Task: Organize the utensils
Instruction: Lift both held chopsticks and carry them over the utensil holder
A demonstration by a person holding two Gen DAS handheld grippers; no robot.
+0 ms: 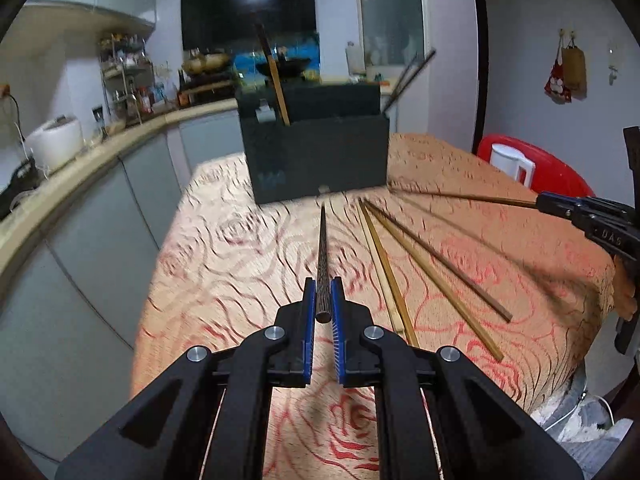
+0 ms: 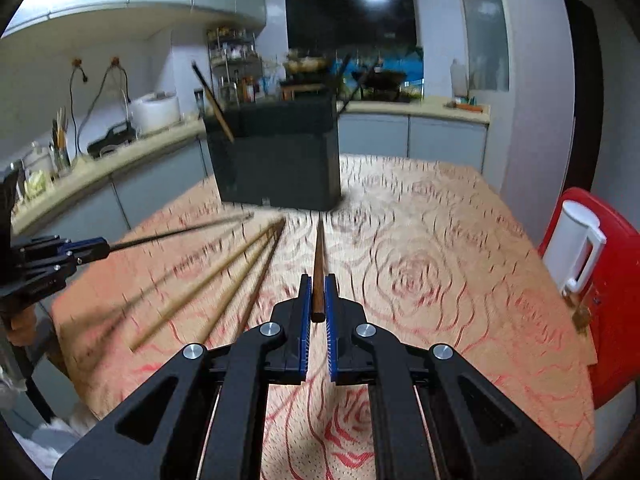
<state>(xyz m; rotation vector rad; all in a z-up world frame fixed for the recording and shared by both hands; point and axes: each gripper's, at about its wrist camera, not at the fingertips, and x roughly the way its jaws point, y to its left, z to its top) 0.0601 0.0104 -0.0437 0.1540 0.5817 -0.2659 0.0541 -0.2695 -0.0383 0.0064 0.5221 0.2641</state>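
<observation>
Indoor light is moderate and cool, coming from overhead; a bright glare patch sits on the dark glossy panel [image 1: 248, 12] at the back wall. Both fisheye views bend straight lines and darken into black corners. Motion blur smears the patterned cloth [image 2: 420, 280], the loose chopsticks [image 2: 208, 284] and their soft shadows; the near black arms stay sharp.

A home kitchen.
A wok [image 1: 283, 65] is sitting beneath the range hood [image 1: 248, 8]; a rice cooker [image 1: 54, 142] is standing left of it.

Left gripper [image 1: 323, 304] and right gripper [image 2: 318, 300]: black angular linkages, silver round screws, blue-padded jaws
</observation>
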